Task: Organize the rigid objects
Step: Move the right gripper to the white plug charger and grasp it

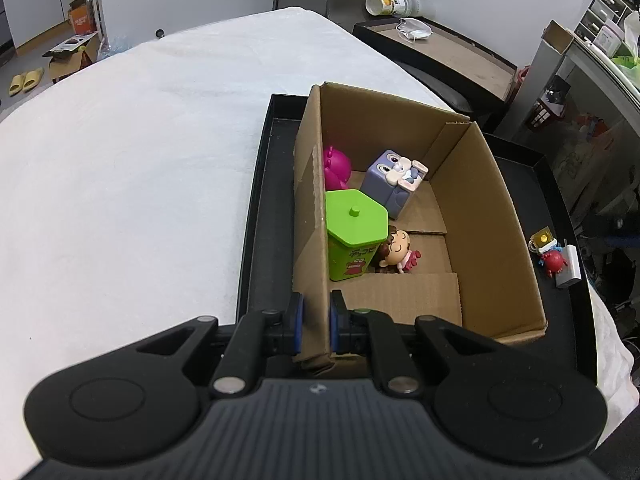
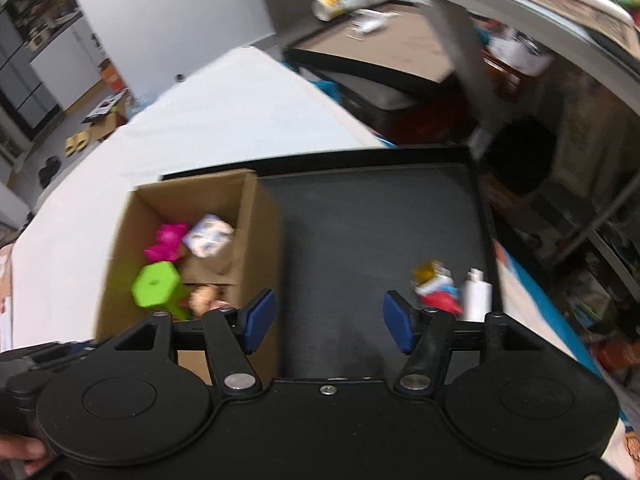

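A cardboard box [image 1: 480, 208] stands on a black tray [image 1: 264, 184]. Inside it are a pink toy [image 1: 336, 166], a purple cube with a rabbit [image 1: 394, 180], a green hexagonal container [image 1: 354, 232] and a small doll figure [image 1: 396, 250]. My left gripper [image 1: 316, 320] is shut on the box's left wall near its front corner. My right gripper [image 2: 328, 318] is open and empty above the bare tray floor [image 2: 360, 240], right of the box [image 2: 256, 232]. A small red, blue and gold toy [image 2: 434, 286] and a white block [image 2: 476, 294] lie on the tray by the right fingertip [image 2: 396, 322].
The tray lies on a white cloth-covered table [image 1: 140, 140]. The red toy [image 1: 554, 260] and white block [image 1: 570, 266] lie near the tray's right rim. A dark side table [image 1: 440, 48] with a bottle and a mask stands behind. Shelving stands at the right.
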`<state>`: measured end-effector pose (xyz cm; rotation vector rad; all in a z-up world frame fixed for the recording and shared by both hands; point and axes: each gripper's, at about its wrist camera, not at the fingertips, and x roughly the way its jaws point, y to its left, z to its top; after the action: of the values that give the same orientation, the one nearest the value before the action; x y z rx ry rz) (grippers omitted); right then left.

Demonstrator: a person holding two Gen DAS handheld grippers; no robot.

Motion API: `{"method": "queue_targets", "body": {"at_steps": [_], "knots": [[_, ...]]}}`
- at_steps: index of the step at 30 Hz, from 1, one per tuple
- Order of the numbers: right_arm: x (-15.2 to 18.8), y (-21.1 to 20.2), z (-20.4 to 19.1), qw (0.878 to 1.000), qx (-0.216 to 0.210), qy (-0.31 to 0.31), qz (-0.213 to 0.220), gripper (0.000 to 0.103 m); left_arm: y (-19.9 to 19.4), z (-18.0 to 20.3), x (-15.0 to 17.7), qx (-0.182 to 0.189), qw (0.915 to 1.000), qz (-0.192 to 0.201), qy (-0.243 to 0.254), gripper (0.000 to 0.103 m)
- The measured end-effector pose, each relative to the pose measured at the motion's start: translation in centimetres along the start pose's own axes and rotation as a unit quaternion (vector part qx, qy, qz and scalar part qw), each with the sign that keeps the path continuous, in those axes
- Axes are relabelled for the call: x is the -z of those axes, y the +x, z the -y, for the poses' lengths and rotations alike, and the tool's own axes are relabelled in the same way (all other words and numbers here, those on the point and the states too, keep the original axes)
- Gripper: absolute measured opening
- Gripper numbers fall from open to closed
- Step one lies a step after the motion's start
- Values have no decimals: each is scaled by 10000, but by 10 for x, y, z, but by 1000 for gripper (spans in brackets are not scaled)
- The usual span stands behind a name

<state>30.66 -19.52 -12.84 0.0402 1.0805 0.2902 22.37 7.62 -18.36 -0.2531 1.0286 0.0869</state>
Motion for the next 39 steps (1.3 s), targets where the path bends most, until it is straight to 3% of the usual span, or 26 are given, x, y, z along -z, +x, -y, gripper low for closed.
{"method": "queue_targets", "body": {"at_steps": [7,15,23,28,30,39], "knots": [[8,14,45,9993,204,311,-86,60,-8,-2,-2,15,9999,45,149,11],[14,38,70,9981,199,568,-127,58,-9,7,-5,-130,9995,-24,290,11],[17,58,92,9960,232,848,-156,39,-4,11,-5,-277,9989,-164,334,10],[16,65,99,9953,353,896,-136,35,-3,12,-7,-320,9988,-185,315,10],[16,70,102,9944,291,991,-233,28,-4,13,-8,-342,9988,-164,294,9],[26,86,97,9935,431,848,-631,21,-4,17,-8,-413,9985,-158,325,9]]}}
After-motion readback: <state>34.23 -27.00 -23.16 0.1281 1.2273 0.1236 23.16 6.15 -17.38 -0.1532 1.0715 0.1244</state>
